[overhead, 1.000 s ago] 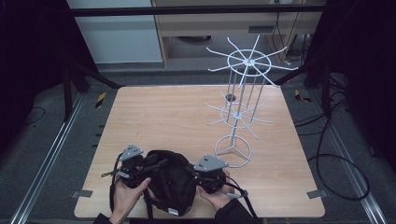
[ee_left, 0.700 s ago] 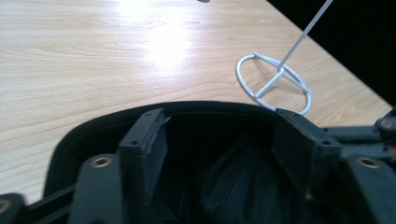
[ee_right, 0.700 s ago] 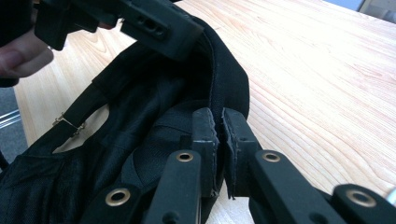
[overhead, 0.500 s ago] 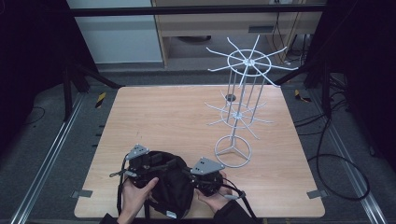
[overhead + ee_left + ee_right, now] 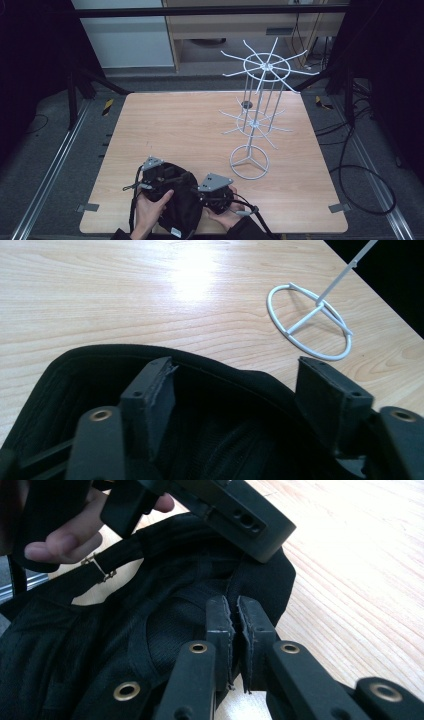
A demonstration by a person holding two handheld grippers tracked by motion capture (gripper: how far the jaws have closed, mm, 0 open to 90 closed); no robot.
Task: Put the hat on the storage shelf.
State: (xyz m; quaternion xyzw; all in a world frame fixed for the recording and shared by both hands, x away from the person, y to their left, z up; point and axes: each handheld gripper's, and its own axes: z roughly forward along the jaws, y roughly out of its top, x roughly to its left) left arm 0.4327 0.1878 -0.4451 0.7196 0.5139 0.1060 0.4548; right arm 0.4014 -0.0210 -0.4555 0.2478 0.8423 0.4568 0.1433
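- The bag [image 5: 175, 210] is plain black, with a mesh-textured panel and black straps.
- The wire rack [image 5: 260, 100] is white all over.
- The surface [image 5: 190, 125] is pale wood with fine grain lines.
- Both grippers, left gripper [image 5: 240, 385] and right gripper [image 5: 234, 615], are black, with 2 brass-coloured rivets each.

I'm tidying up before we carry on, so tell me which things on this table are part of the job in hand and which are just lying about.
Part of the job:
black bag, at the table's near edge
left gripper, jaws open over the bag's rim
right gripper, jaws closed against the bag's fabric

Just lying about:
white wire rack, standing apart from the bag on the wooden table
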